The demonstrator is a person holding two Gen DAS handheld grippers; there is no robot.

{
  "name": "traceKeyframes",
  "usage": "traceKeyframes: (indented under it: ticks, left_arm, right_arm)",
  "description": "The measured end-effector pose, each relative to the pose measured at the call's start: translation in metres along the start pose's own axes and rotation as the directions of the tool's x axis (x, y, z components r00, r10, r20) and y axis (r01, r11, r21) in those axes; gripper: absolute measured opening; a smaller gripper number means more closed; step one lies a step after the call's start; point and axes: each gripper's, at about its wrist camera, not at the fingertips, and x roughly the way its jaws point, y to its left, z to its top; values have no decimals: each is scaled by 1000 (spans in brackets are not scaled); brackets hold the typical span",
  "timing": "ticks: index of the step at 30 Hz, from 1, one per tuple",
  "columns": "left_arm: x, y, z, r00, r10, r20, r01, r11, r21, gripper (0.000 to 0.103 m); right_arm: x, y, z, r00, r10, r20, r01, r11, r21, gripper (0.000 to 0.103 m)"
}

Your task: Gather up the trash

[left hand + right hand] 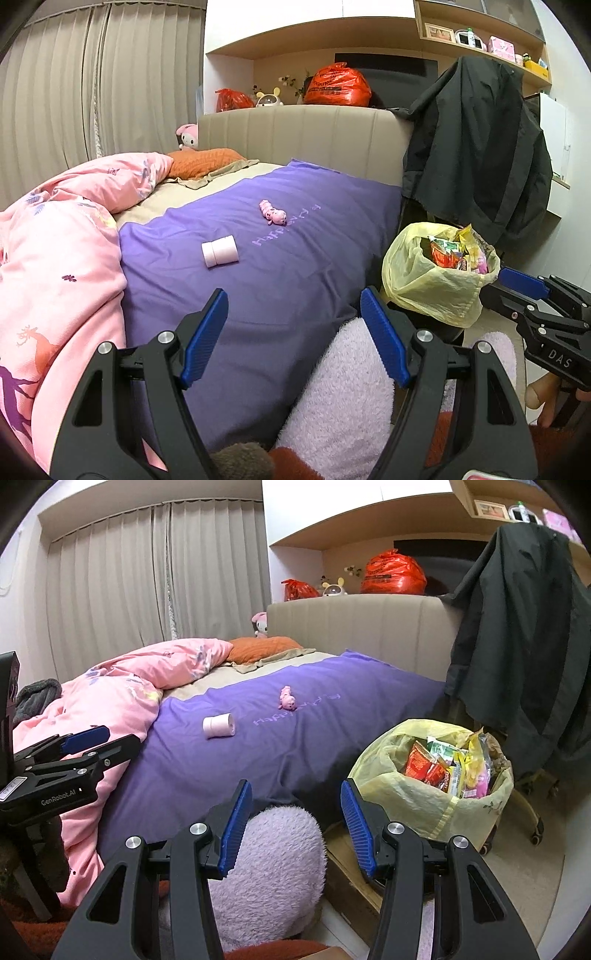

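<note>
The left gripper (291, 332) and the right gripper (295, 823) were held side by side, angled downward, jaws apart and empty.

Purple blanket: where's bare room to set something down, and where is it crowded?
The purple blanket is bare ahead of the pink cylinder, toward its near edge, and right of the pink toy, toward the grey headboard. Crowded: the pink duvet heaped on the left, and the full yellow trash bag beside the bed.
</note>
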Motion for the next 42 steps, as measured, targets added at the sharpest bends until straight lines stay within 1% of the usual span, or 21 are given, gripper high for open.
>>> traceKeyframes:
  ticks: [16, 42]
  left_arm:
    - [1, -9, -1, 1000, -26, -3, 26, 999, 27, 71]
    - [2, -12, -2, 999, -31, -5, 31, 999, 34, 71]
  right_arm:
    - [-2, -2, 1, 1000, -2, 5, 2, 1000, 1, 48]
    - [-3, 0, 1, 1000, -3, 9, 3, 1000, 3, 48]
